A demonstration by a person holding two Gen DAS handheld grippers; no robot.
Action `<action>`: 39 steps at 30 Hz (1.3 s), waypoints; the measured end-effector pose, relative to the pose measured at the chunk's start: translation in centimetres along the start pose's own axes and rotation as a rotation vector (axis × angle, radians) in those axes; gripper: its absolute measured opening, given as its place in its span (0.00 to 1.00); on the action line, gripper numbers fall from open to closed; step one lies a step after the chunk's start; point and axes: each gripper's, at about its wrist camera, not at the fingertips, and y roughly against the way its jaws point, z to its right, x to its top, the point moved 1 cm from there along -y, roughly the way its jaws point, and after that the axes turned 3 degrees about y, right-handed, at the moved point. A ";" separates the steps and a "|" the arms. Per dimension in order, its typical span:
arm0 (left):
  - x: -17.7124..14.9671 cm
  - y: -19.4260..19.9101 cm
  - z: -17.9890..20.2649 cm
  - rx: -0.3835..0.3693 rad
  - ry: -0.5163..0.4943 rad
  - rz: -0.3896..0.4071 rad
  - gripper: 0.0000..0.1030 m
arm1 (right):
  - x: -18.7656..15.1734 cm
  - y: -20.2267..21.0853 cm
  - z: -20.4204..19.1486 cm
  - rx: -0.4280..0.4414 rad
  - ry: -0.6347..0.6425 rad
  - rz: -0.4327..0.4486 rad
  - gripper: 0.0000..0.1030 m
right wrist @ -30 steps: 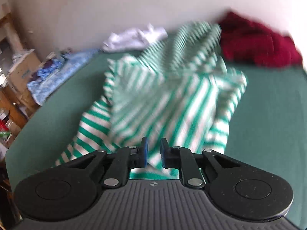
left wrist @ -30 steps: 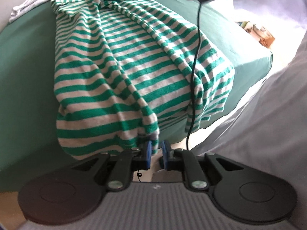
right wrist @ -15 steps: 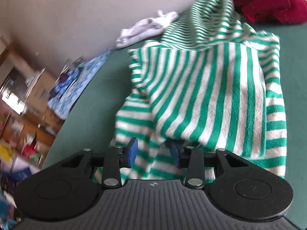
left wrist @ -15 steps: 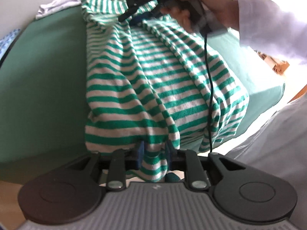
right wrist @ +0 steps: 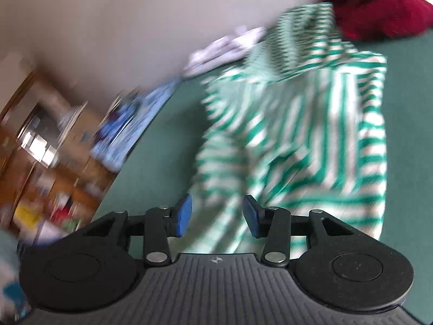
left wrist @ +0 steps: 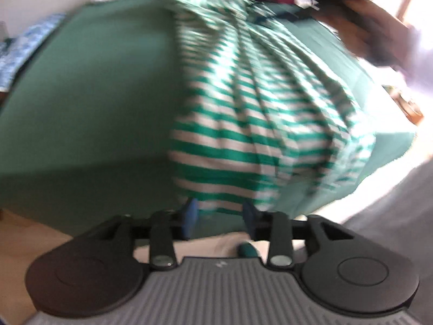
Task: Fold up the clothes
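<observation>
Both your grippers are wide open right now, gripping nothing. Your left gripper (left wrist: 219, 218) sits at the 6 o'clock hem of the green-and-white striped shirt (left wrist: 243, 124), which lies rumpled across the green bed cover (left wrist: 94, 86), its far end up toward 12. Your right gripper (right wrist: 216, 215) hangs just over that shirt (right wrist: 311, 135), dark red garment (right wrist: 379, 10) at 1 o'clock. Both views are blurry.

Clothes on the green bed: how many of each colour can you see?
Green-and-white striped: 1
Dark red: 1
White: 1
Blue patterned: 1
Total: 4
</observation>
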 end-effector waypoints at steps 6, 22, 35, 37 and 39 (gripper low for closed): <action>1.1 -3.4 -3.0 -0.226 -0.109 -0.052 0.48 | -6.4 1.0 -4.0 0.023 0.068 -0.139 0.45; 0.5 -5.9 -4.1 -0.413 -0.404 -0.086 0.03 | -17.8 -2.1 -10.3 -0.158 0.125 -0.159 0.50; -1.3 0.4 -1.9 -0.413 -0.330 -0.069 0.01 | -19.6 0.4 -10.1 -0.086 0.089 -0.057 0.05; -1.6 -0.4 -1.7 -0.369 -0.323 -0.078 0.01 | -19.8 -0.1 -9.5 -0.096 0.081 -0.067 0.06; -1.9 -1.9 -2.5 -0.325 -0.293 -0.115 0.01 | -19.8 -0.9 -8.8 -0.129 0.075 -0.069 0.06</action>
